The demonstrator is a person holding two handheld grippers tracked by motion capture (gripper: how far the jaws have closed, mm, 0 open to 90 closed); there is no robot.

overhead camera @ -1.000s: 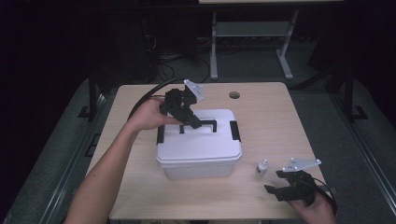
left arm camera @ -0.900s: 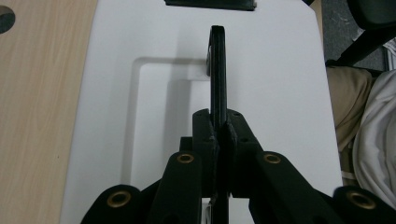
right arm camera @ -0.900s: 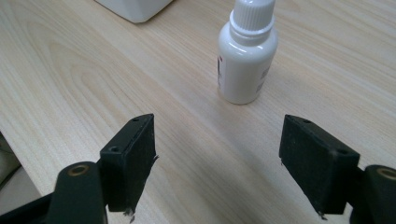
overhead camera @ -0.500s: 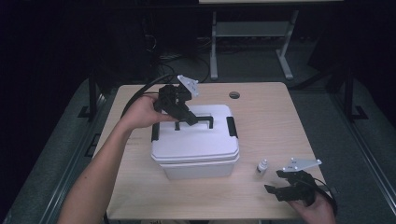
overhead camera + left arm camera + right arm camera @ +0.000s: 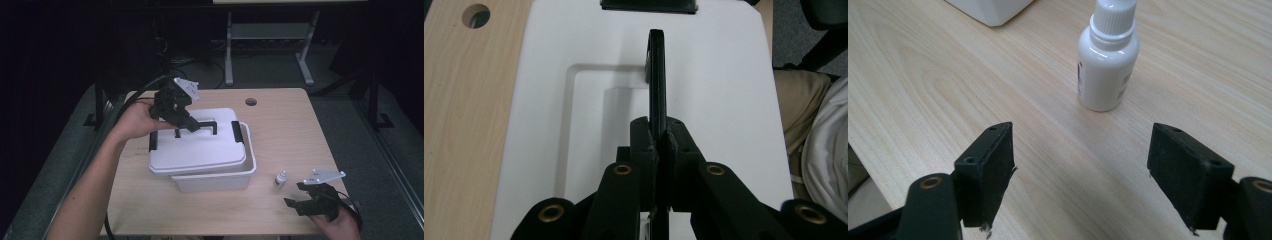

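Observation:
A white plastic box stands mid-table. Its white lid is raised off it and sits shifted to the left, leaving the box's right rim uncovered. My left gripper is shut on the lid's black handle. In the left gripper view the jaws pinch that handle edge-on above the lid. My right gripper rests open near the table's front right edge. A small white dropper bottle stands upright just beyond its jaws, untouched.
The wooden table has a round cable hole at the back. Black latches sit on the lid's left and right ends. The box's corner lies left of the bottle. A metal desk frame stands behind on the dark floor.
The left gripper has lifted the lid by its handle and carried it left and up, off the box. The right gripper has stayed put.

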